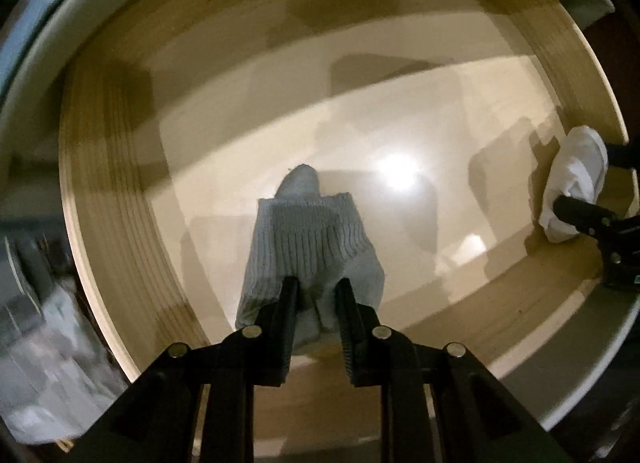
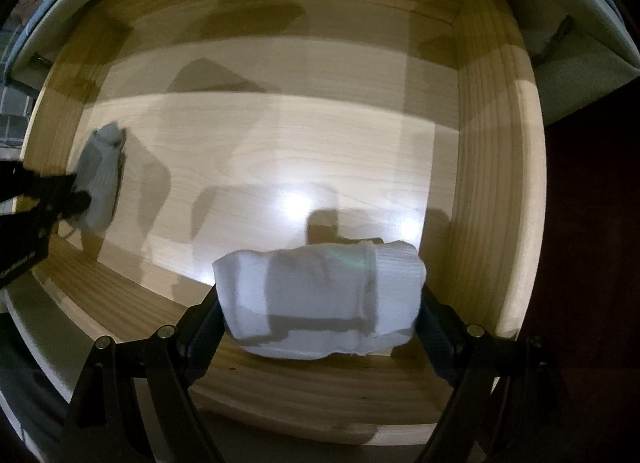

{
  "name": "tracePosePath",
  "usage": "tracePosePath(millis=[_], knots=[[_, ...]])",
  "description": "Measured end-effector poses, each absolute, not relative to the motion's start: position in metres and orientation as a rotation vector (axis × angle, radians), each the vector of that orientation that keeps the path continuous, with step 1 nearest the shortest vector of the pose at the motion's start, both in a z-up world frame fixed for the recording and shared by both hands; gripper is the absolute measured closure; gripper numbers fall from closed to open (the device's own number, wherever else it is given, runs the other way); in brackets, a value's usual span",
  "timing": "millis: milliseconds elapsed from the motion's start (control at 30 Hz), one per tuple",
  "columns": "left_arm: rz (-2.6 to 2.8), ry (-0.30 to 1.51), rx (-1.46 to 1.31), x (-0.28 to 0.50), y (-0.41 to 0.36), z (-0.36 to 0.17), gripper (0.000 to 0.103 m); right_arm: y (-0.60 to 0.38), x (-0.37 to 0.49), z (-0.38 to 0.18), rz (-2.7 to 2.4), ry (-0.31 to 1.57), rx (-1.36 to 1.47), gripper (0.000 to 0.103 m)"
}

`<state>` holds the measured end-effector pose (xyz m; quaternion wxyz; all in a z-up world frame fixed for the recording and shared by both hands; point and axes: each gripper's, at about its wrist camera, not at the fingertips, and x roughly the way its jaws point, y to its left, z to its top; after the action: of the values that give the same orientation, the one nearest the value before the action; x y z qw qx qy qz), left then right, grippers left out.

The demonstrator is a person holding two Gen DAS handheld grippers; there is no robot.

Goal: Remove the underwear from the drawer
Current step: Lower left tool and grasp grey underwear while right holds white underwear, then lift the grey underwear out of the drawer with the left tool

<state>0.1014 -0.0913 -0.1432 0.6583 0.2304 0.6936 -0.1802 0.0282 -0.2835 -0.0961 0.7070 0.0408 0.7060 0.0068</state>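
Left wrist view: the left gripper (image 1: 317,289) points down into the open wooden drawer (image 1: 108,151), its two fingers drawn close and clamped on a grey ribbed bundle (image 1: 308,239), apparently rolled knitwear, though blur leaves the garment's kind uncertain. The bundle hangs directly ahead of the fingertips, long axis running away from the camera toward the pale drawer floor (image 1: 400,123), gripped at its near end. At the right edge, a white folded bundle (image 1: 576,183) sits against the drawer's side with the right gripper's dark finger across it. Right wrist view: the right gripper (image 2: 320,303) stands over the white folded bundle (image 2: 320,299), jaws wide and bracketing its two short ends; the bundle's long axis lies crosswise, from one finger to the other, near the drawer's front wall (image 2: 280,395). Whether the pads press the cloth cannot be told, since their tips are hidden behind it. At far left, the left gripper (image 2: 76,199) holds the grey bundle (image 2: 100,179). Judgement: each item is served by its own hand; lifting straight up clears the walls.
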Motion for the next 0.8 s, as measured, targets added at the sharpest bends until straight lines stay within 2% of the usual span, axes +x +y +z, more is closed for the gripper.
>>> tracePosePath(millis=[200, 300, 433, 500, 567, 800], knots=[[-0.368, 1.632, 0.399, 0.103, -0.069, -0.146, 0.081, -0.284, 0.029, -0.095, 0.012, 1.568, 0.097, 0.018], [-0.345, 1.62, 0.363, 0.079, -0.054, -0.153, 0.08, -0.283, 0.029, -0.096, 0.01, 1.567, 0.098, 0.018], [-0.33, 1.608, 0.323, 0.077, -0.038, -0.142, 0.068, -0.284, 0.029, -0.096, 0.012, 1.566, 0.099, 0.019], [-0.329, 1.606, 0.296, 0.079, -0.024, -0.128, 0.051, -0.284, 0.029, -0.095, 0.012, 1.565, 0.101, 0.019], [-0.35, 1.602, 0.26, 0.079, -0.017, -0.123, 0.046, -0.284, 0.029, -0.095, 0.013, 1.565, 0.1, 0.019], [-0.341, 1.631, 0.145, 0.114, -0.005, -0.111, 0.041, -0.284, 0.029, -0.095, 0.013, 1.565, 0.101, 0.018]])
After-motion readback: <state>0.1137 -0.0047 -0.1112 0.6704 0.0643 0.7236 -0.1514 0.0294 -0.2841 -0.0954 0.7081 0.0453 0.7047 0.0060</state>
